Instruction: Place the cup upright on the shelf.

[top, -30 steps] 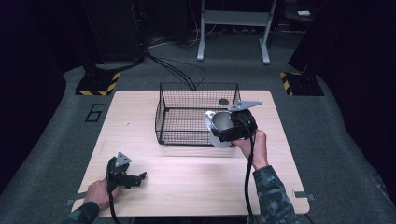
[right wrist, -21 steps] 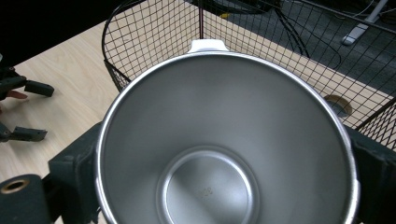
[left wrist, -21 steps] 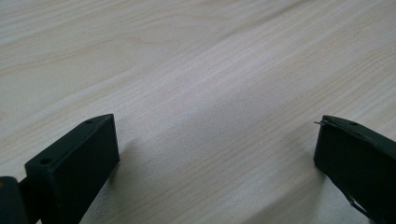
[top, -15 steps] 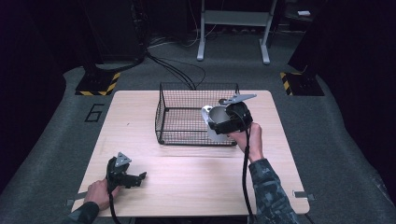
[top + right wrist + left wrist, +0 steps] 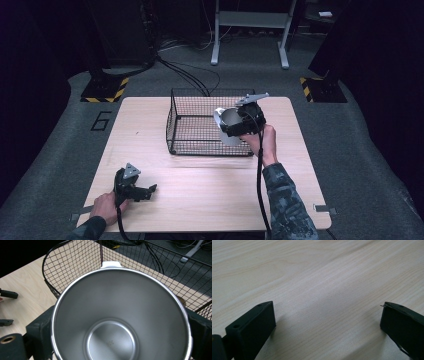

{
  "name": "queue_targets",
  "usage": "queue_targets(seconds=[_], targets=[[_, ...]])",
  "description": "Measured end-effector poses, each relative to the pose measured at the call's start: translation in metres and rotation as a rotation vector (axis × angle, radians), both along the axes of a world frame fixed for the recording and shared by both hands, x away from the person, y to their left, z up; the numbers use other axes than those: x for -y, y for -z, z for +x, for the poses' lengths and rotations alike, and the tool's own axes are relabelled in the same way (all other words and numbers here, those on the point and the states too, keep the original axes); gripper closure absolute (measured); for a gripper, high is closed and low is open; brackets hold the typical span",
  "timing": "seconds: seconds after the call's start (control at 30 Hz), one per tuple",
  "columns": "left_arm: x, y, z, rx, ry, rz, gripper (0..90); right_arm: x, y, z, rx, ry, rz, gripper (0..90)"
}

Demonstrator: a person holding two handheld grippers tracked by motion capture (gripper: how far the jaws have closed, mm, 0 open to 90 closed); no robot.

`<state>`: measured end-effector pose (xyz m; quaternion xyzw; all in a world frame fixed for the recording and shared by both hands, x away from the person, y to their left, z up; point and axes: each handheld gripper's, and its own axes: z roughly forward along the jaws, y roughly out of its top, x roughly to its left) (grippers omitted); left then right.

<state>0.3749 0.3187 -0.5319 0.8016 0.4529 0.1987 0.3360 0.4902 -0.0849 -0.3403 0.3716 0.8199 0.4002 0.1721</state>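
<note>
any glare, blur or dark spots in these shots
High view: table well lit, surroundings nearly black. Left gripper view: sharp wood grain, soft shadows beside both jaws. Right gripper view: cup crisp, with soft sheen and no harsh glare; basket clear behind it.

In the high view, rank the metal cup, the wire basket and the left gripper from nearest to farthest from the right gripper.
1. Metal cup: clamped in the right gripper, over the basket's right end.
2. Wire basket: directly beneath and to its left, mid-table.
3. Left gripper: farthest, resting at the table's near left corner.
</note>
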Motion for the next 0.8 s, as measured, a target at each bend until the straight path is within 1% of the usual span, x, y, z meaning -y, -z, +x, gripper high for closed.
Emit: queue_targets(seconds=[0.13, 0.2, 0.23, 0.27, 0.3, 0.43, 0.57, 0.6, 0.67, 0.7, 0.8], targets=[[0.000, 0.000, 0.000, 0.000, 0.000, 0.000, 0.0, -0.002, 0.001, 0.006, -0.006, 0.000, -0.008, 5.9], [0.000, 0.000, 0.000, 0.000, 0.000, 0.000, 0.0, -0.003, 0.001, 0.009, 0.001, 0.003, -0.008, 5.9], [0.000, 0.000, 0.000, 0.000, 0.000, -0.001, 0.0, -0.003, 0.001, 0.009, -0.008, 0.011, -0.011, 5.9], [0.000, 0.000, 0.000, 0.000, 0.000, -0.001, 0.0, -0.004, 0.002, 0.011, -0.008, 0.013, -0.008, 5.9], [0.000, 0.000, 0.000, 0.000, 0.000, -0.001, 0.0, -0.004, 0.002, 0.013, -0.005, 0.005, -0.016, 5.9], [0.000, 0.000, 0.000, 0.000, 0.000, -0.001, 0.0, -0.005, 0.005, 0.017, -0.015, 0.017, -0.015, 5.9], [0.000, 0.000, 0.000, 0.000, 0.000, -0.001, 0.0, -0.006, 0.004, 0.023, -0.024, 0.020, -0.025, 5.9], [0.000, 0.000, 0.000, 0.000, 0.000, -0.001, 0.0, -0.006, 0.005, 0.025, -0.015, 0.021, -0.023, 5.9], [0.000, 0.000, 0.000, 0.000, 0.001, 0.000, 0.0, -0.008, 0.004, 0.028, -0.024, 0.026, -0.027, 5.9], [0.000, 0.000, 0.000, 0.000, 0.000, -0.001, 0.0, -0.008, 0.004, 0.030, -0.021, 0.020, -0.037, 5.9], [0.000, 0.000, 0.000, 0.000, 0.000, 0.000, 0.0, -0.010, 0.004, 0.032, -0.026, 0.030, -0.028, 5.9]])
